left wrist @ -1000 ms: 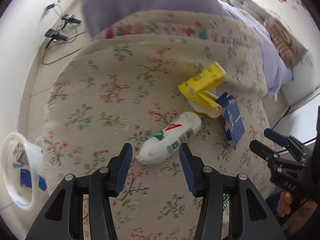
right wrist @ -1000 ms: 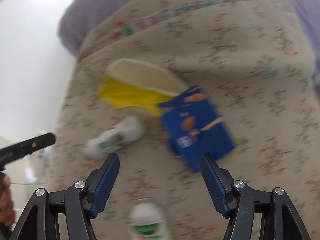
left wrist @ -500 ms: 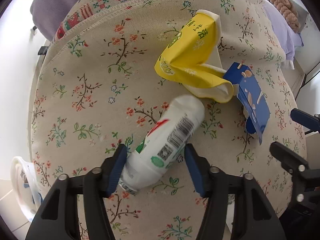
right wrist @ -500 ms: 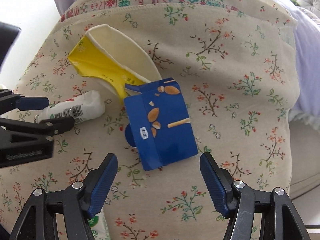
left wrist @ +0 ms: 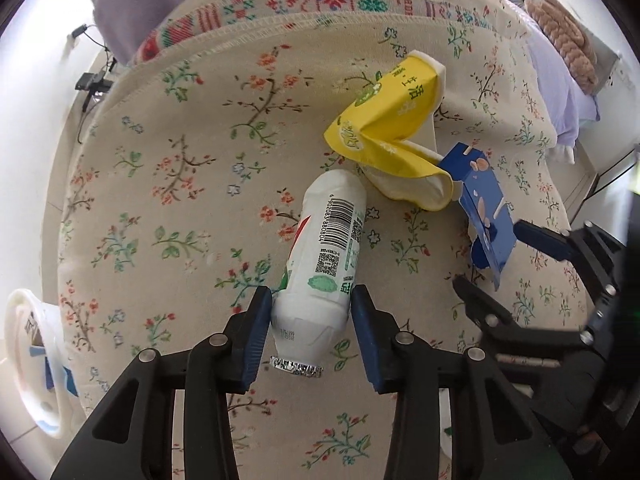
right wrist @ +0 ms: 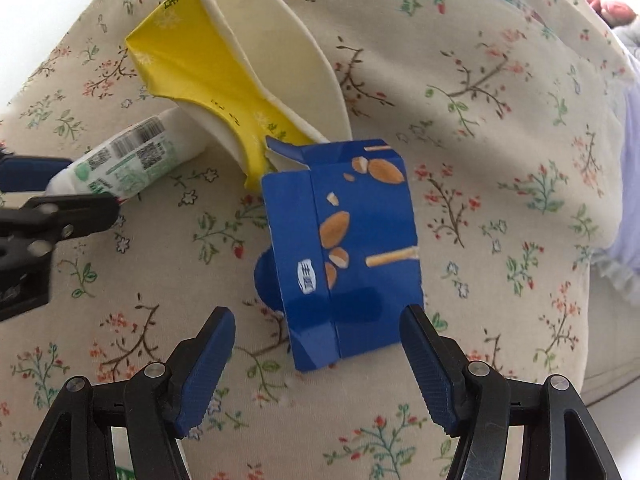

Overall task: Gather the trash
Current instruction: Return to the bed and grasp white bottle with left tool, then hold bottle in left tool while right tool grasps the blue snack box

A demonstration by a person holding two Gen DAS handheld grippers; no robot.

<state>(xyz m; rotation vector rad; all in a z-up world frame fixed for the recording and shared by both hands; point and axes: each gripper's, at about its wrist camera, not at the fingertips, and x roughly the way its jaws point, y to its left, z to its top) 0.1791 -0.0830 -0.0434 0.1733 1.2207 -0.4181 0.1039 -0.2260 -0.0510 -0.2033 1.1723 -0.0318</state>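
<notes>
A white plastic bottle (left wrist: pixel 326 256) lies on the floral cloth, foil mouth toward me. My left gripper (left wrist: pixel 310 320) has closed on the bottle's neck end, both pads touching its sides. A crumpled yellow carton (left wrist: pixel 386 132) lies beyond it, and a blue snack box (left wrist: pixel 486 216) to the right. In the right wrist view the blue snack box (right wrist: pixel 356 248) lies just ahead of my open right gripper (right wrist: pixel 318 336), its near edge between the fingertips. The yellow carton (right wrist: pixel 224 76) and the bottle (right wrist: pixel 120 160) lie behind it, to the left.
A white bin (left wrist: pixel 30 344) with scraps inside stands on the floor at lower left. The floral cloth (left wrist: pixel 180 184) covers a rounded cushion that drops off at its edges. Purple bedding (left wrist: pixel 560 68) lies to the right. Cables and a plug (left wrist: pixel 92 82) lie on the floor upper left.
My left gripper has moved forward around the bottle and closed on it. My right gripper has moved closer to the blue box, staying open.
</notes>
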